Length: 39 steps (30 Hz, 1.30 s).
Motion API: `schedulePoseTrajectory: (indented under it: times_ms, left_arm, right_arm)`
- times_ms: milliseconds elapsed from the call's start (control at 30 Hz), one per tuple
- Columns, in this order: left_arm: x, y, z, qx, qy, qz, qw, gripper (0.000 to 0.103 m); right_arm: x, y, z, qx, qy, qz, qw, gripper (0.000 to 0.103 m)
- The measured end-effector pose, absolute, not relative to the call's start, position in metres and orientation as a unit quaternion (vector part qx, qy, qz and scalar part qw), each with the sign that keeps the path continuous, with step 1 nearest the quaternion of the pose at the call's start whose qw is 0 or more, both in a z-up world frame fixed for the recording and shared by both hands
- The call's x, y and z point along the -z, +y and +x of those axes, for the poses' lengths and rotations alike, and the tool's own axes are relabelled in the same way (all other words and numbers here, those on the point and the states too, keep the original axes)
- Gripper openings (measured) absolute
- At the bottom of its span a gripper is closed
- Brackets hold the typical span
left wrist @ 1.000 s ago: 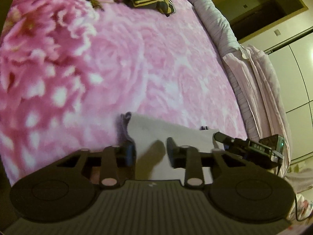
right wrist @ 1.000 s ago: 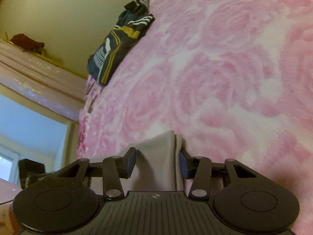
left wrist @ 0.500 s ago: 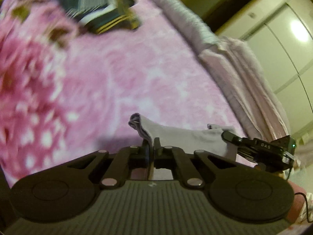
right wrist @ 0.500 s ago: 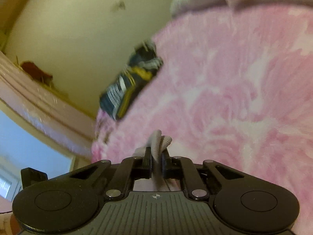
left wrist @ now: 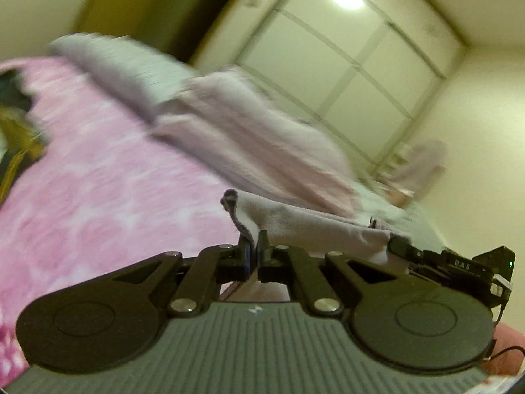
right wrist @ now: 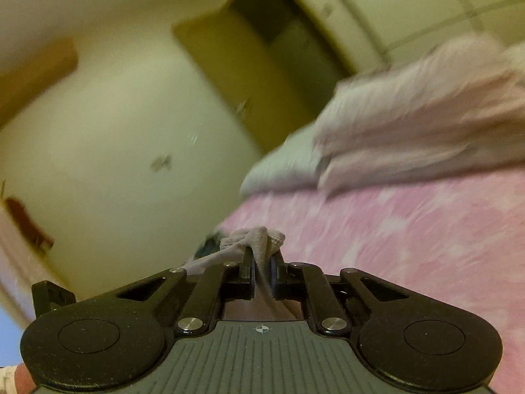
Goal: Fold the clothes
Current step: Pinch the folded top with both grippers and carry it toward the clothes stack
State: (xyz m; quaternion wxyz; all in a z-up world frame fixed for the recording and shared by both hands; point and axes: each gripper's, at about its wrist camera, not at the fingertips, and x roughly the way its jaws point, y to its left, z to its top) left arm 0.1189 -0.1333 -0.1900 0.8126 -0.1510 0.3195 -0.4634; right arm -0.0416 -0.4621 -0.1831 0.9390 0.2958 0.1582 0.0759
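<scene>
The left hand-held gripper (left wrist: 252, 249) and the right hand-held gripper (right wrist: 262, 271) each pinch the grey cloth (left wrist: 315, 226), low in the frame, above the pink bed (left wrist: 115, 197). No fold looks done yet.

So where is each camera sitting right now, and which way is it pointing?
Left wrist: on the left gripper, looking along its fingers across the pink floral blanket to the wardrobe doors; the right gripper shows at right.
Right wrist: on the right gripper, facing the wall and doorway.
Shared: the pale grey garment both clamp, the blanket, and the rolled bedding.
</scene>
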Motion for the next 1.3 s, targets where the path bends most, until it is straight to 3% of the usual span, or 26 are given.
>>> schedulePoseTrajectory:
  times_ms: [200,567,1000,1300]
  left_arm:
    - [0.110,-0.188,0.079,0.575,0.288,-0.103,0.759,0.001]
    - [0.053,-0.358,-0.042,0.713,0.255,-0.057,0.650,0.001]
    - [0.037,-0.612,-0.229,0.736,0.260,-0.063,0.621,0.001]
    - [-0.002,-0.761,-0.293,0.724,0.208,-0.068,0.654,0.001]
  right_arm:
    - [0.108,-0.466,-0.152,0.044,0.098,0.301,0.948,0.004]
    - [0.033,-0.533,-0.323,0.213,-0.002,0.248,0.945,0.005]
    - [-0.020,-0.786,-0.479,0.255,0.010,0.232,0.939,0.004]
    - [-0.046,-0.940,-0.477,0.253,-0.021,0.200,0.946,0.004]
